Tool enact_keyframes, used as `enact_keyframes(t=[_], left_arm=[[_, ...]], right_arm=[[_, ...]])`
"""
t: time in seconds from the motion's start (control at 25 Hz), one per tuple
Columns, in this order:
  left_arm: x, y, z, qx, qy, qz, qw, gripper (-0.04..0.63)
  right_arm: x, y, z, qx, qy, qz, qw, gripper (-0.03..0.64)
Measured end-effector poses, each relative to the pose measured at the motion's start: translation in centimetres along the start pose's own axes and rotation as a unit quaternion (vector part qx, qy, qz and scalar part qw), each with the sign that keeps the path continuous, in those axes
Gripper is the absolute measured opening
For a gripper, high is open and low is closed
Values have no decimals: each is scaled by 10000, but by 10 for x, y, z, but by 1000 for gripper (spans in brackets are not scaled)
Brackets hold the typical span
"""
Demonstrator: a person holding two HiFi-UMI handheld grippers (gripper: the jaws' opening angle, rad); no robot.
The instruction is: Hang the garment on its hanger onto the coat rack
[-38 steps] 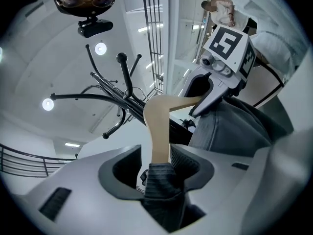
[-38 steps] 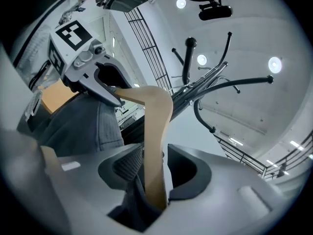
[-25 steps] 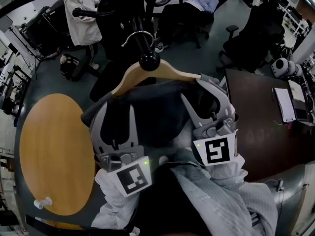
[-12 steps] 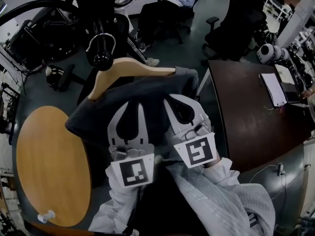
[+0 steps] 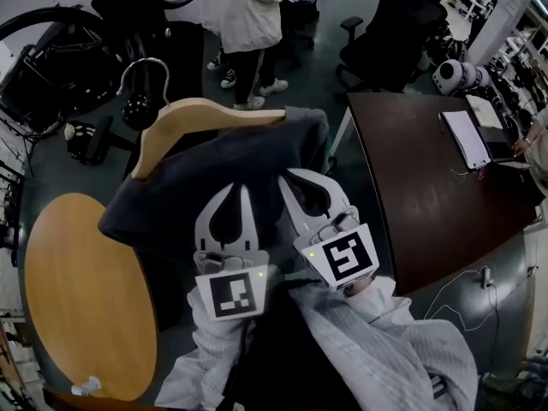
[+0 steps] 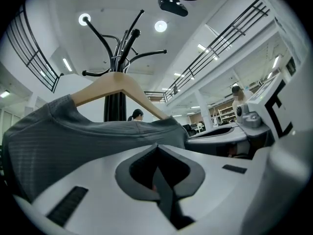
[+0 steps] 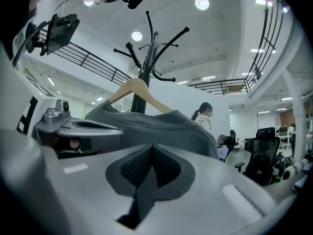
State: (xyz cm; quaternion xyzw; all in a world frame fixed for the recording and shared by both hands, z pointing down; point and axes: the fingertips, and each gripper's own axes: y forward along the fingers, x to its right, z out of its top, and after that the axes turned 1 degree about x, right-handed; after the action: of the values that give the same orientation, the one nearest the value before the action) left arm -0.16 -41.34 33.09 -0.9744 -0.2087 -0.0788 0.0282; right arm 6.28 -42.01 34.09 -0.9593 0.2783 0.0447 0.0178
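A dark grey garment (image 5: 223, 161) hangs on a wooden hanger (image 5: 201, 114). The hanger's metal hook (image 5: 141, 67) loops above a black ball-tipped arm of the coat rack (image 5: 137, 110). Both grippers point up at the cloth side by side. My left gripper (image 5: 239, 187) and right gripper (image 5: 285, 178) are shut, tips against the lower fabric. No cloth shows between the pads. In the left gripper view the garment (image 6: 73, 131) spans just past the closed left gripper (image 6: 156, 145), under the hanger (image 6: 117, 82) and coat rack (image 6: 117, 58). The right gripper view shows the same garment (image 7: 161, 126) past the closed right gripper (image 7: 151, 145).
A round wooden table (image 5: 77, 298) lies at the lower left. A dark desk (image 5: 419, 187) with a notebook (image 5: 467, 139) stands to the right. A person (image 5: 248, 15) stands behind the rack, with office chairs (image 5: 385, 32) beyond.
Both grippers' jaws went from wide open around the garment to shut. They now sit a little lower from the hanger. The view swung, so rack and hanger shifted left.
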Motion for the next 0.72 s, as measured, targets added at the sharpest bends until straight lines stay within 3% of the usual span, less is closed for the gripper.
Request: enact_keyframes(t=[0.72], left_arm=[[-17,-2,6,-27,-70,86,9999,5]], right_arm=[[-6,12,2,-81,-263,194,9994,0]])
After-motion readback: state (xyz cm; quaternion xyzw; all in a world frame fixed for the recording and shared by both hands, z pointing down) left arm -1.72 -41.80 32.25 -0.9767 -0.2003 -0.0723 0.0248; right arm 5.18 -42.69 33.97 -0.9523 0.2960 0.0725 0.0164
